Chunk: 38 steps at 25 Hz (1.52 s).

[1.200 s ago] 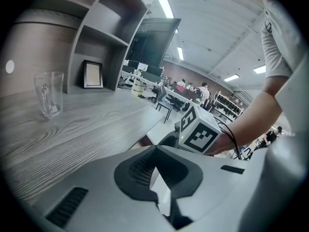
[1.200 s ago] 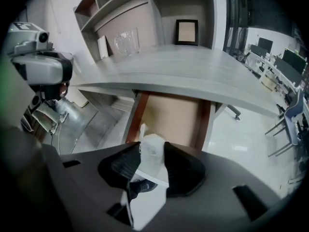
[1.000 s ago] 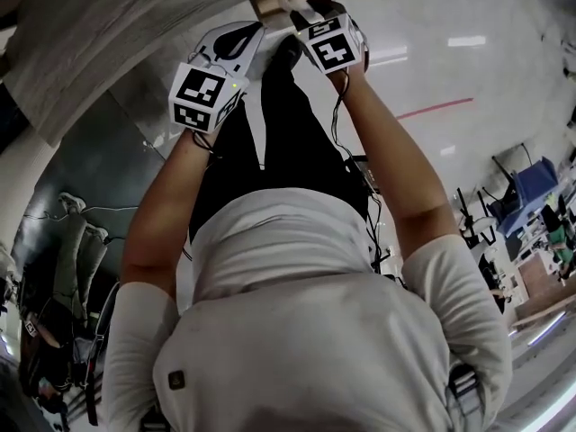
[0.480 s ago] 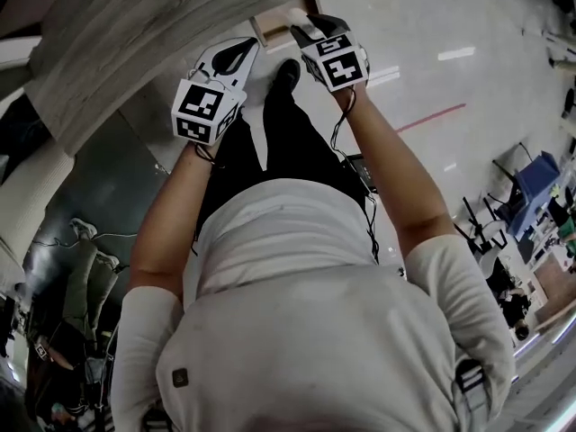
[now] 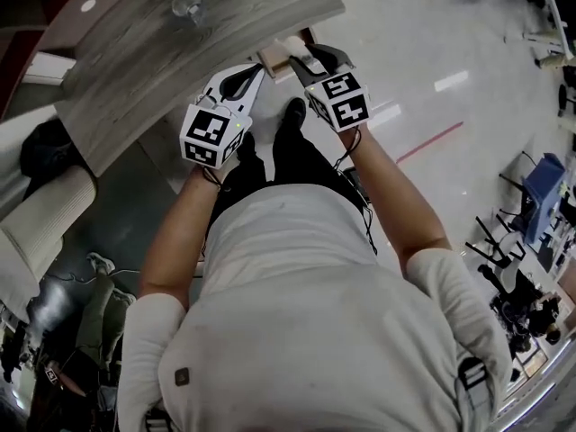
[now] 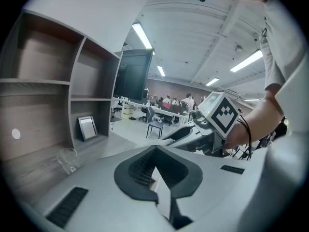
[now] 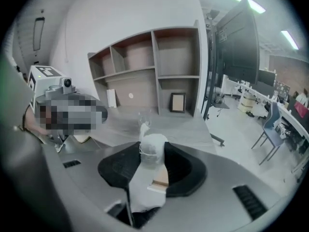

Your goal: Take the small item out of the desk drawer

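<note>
In the right gripper view my right gripper (image 7: 152,154) is shut on a small white item (image 7: 151,148), a soft knotted bundle that stands up between the black pads. The head view shows that gripper (image 5: 307,58) with the pale item (image 5: 296,44) at its tip, right beside the open wooden drawer (image 5: 272,59) under the grey desk top (image 5: 162,61). My left gripper (image 5: 255,73) is just left of the drawer, its jaws drawn together in a point. Nothing is held in the left gripper (image 6: 155,159).
A clear drinking glass (image 5: 187,8) stands on the desk (image 6: 43,170), also in the right gripper view (image 7: 141,118). Behind the desk is an open shelf unit (image 7: 145,71) with a small picture frame (image 7: 177,102). Shiny floor with a red line (image 5: 436,139) lies to the right.
The head view has tilted, so more of the desk top and the glass show. Both grippers have kept their place by the drawer, the right one still holding the white item.
</note>
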Available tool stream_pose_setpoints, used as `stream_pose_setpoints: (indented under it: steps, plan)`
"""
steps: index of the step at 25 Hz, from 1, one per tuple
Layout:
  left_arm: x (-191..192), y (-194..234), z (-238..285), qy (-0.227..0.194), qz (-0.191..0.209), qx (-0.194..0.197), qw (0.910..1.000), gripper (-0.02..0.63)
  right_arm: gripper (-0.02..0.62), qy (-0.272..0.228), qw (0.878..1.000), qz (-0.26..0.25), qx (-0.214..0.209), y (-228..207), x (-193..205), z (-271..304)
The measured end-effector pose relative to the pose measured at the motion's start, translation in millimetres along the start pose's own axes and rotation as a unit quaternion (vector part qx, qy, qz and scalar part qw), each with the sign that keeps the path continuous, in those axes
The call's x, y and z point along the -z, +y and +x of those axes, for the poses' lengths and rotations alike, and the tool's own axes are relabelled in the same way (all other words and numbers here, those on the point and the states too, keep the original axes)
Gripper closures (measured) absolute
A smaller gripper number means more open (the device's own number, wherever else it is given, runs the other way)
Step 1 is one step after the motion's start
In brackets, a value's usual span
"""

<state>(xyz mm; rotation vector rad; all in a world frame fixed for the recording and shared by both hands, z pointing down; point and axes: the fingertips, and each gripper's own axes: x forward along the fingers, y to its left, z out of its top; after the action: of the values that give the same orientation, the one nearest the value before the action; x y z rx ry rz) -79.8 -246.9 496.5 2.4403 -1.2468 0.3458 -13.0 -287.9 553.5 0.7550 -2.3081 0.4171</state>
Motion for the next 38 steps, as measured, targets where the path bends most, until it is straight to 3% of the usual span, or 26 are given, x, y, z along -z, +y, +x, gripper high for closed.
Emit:
stream_pose_setpoints:
  steps: [10,17,28,38]
  plan:
    - [-63.2,-25.4,-81.9,-0.053,0.041,0.013,0.9977,0.591,0.436,-0.117,0.992,-0.021,0.032,67.8,-84.4,-100.8]
    - [-99.1,-39.0,-131.2,-0.088,0.07,0.031,0.9932,0.591,0.436,-0.176,0.982,-0.03,0.057,99.8,-119.6,-153.8]
    - [-115.1,-67.1,-185.0,-0.115,0.095,0.071,0.9862,0.591,0.436,-0.21,0.973,-0.016,0.098,135.7,-113.5,-212.5]
    - [-113.5,-105.4,-196.4,-0.12,0.09,0.07,0.9862,0.591,0.436,-0.226,0.969,-0.012,0.096,139.8,-91.6,-257.4]
